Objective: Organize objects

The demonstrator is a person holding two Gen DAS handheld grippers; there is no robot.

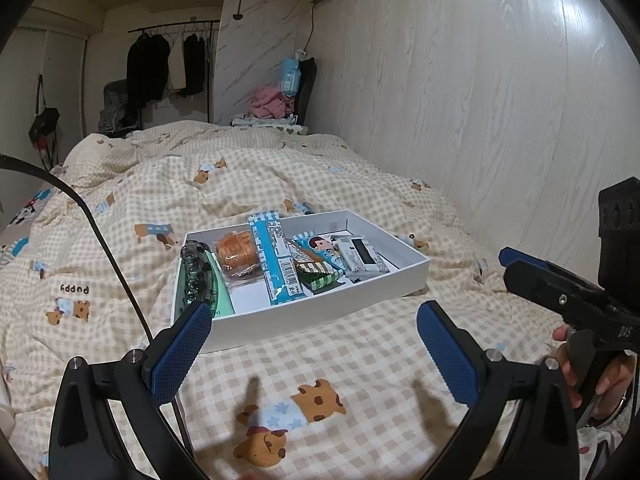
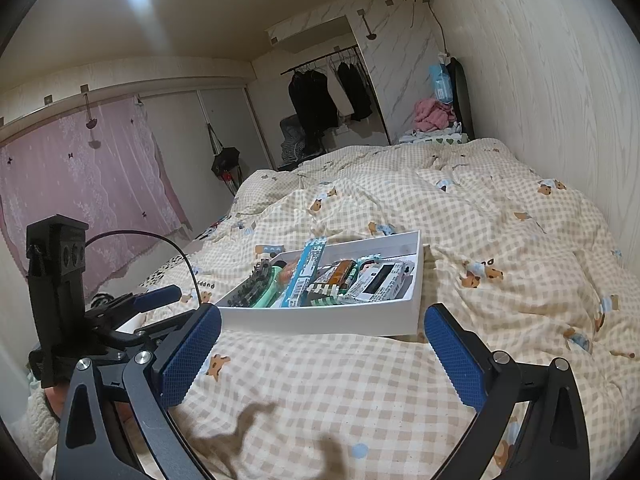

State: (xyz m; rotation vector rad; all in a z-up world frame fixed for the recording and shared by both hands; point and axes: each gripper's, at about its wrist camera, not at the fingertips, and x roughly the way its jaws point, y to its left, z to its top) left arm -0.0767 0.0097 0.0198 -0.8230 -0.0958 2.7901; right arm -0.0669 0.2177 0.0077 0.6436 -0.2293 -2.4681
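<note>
Left wrist view, left to right: your left tool (image 1: 314,346) sits at the bottom of the frame, released, holding nothing, above the checked bed cover (image 1: 320,364). The white box (image 1: 280,322) lies dead ahead at frame centre, near the blue pads but not touching. Its long axis runs from lower left to upper right. Inside, from the left: a green comb (image 1: 208,280), an orange snack pack (image 1: 236,256), a long blue wrapper (image 1: 274,264) sticking over the far rim, a green striped packet (image 1: 320,276), then a white packet (image 1: 360,260). Your right tool (image 1: 510,262) comes in at the right edge; only one blue pad shows here.

Right wrist view: the right tool (image 2: 322,350) is also spread wide and holding nothing. The box (image 2: 320,322) sits at frame centre, its near wall just beyond the pads.

Both tools stand about equally near; the left faces the comb end, the right the white-packet end. Everything seems boxed already, so the task looks nearly done.
</note>
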